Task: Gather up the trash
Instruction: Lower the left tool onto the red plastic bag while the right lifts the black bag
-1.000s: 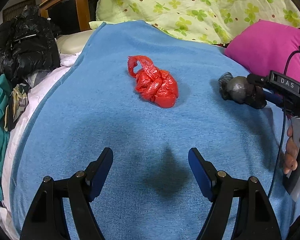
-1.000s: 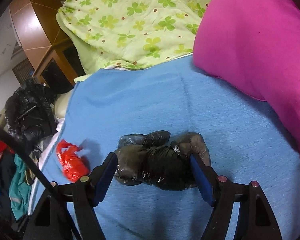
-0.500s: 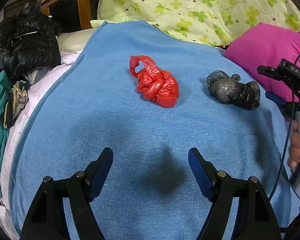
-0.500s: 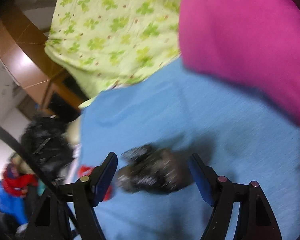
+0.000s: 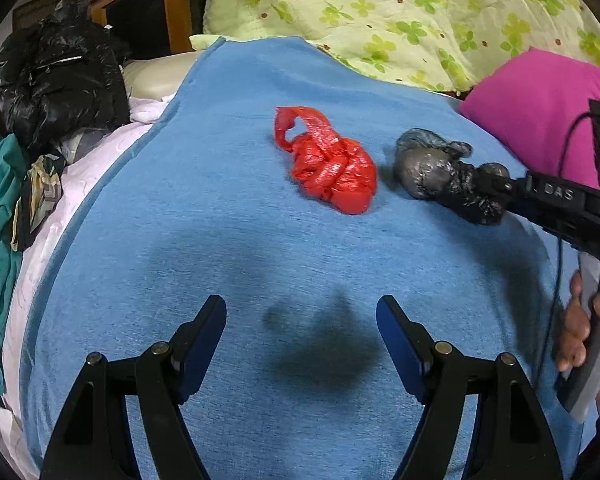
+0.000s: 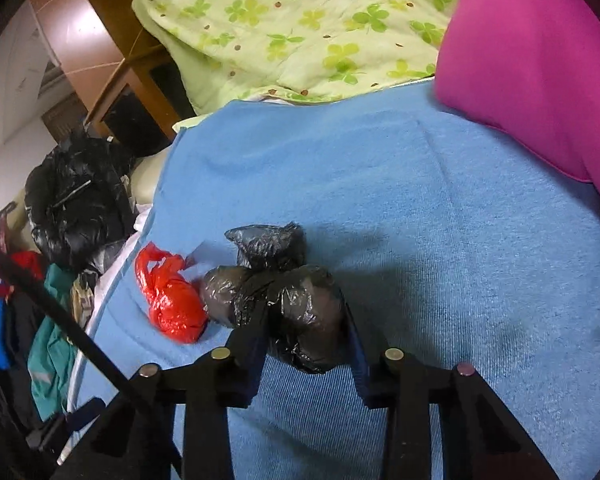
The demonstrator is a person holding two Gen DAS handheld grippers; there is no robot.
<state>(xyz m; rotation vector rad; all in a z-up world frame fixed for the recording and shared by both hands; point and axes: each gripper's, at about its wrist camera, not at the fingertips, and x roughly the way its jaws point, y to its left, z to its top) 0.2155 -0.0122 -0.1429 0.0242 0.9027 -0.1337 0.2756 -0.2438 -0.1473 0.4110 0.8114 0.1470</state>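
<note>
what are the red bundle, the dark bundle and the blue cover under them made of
Red bundle: thin glossy plastic film, crinkled, with a handle loop, likely a carrier bag. Dark bundle: similar shiny plastic, wrinkled with sharp glints, pinched in the right tool. Blue cover: matte woven or knit cloth, fine ribbed texture, probably a towel or blanket.

Items counted on the blue cloth [image 5: 220, 200]: one crumpled red plastic bag [image 5: 332, 168], frame centre; one knotted grey-black plastic bag [image 5: 440, 172], centre right. Upper right: one green clover-print quilt [image 5: 380, 12], one magenta pillow [image 5: 540, 100]. Upper left: one shiny black jacket [image 5: 56, 80].
</note>
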